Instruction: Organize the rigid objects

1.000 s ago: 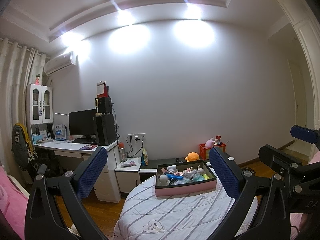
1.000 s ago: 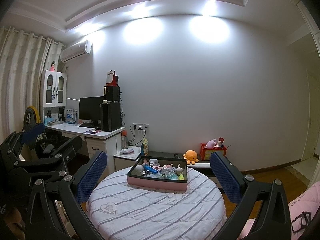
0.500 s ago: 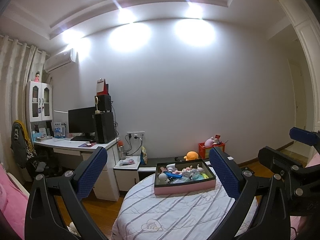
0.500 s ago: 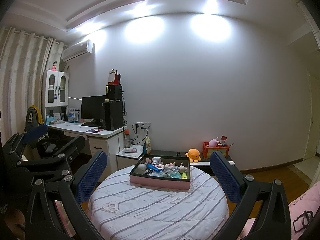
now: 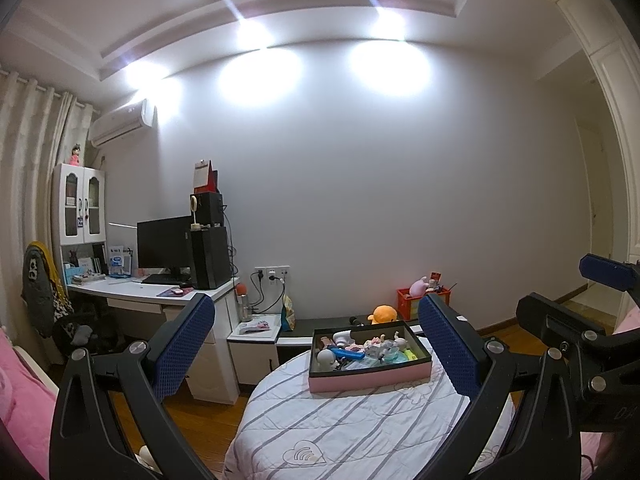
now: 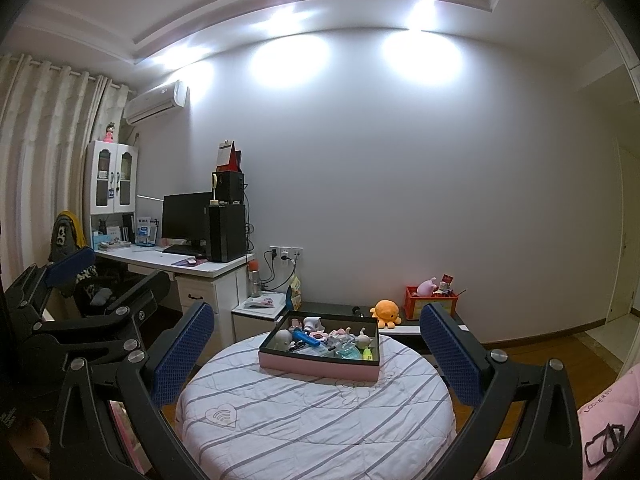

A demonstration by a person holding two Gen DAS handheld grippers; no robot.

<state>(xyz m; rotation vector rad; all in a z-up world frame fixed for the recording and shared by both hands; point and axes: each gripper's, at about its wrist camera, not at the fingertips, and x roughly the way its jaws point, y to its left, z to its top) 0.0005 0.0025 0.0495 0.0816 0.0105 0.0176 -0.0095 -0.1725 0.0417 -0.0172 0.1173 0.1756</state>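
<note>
A pink box with a dark rim (image 5: 370, 378) (image 6: 318, 367) sits at the far side of a round table with a striped white cloth (image 5: 360, 432) (image 6: 316, 412). It holds several small items, among them a blue tool (image 5: 347, 354) (image 6: 305, 339) and a white round figure (image 5: 326, 357) (image 6: 283, 337). My left gripper (image 5: 316, 344) is open and empty, well short of the box. My right gripper (image 6: 316, 350) is open and empty, also short of the box. Each gripper shows at the edge of the other's view.
A white desk (image 6: 176, 264) with a monitor and black speakers stands at the left by a small bedside cabinet (image 5: 256, 330). An orange plush (image 6: 386, 313) and a red crate (image 6: 431, 303) sit on a low bench behind the table. Pink bedding (image 6: 600, 412) lies at the right.
Both cameras have tilted slightly, so the table and box sit a little differently in view. Both grippers stay open and empty.
</note>
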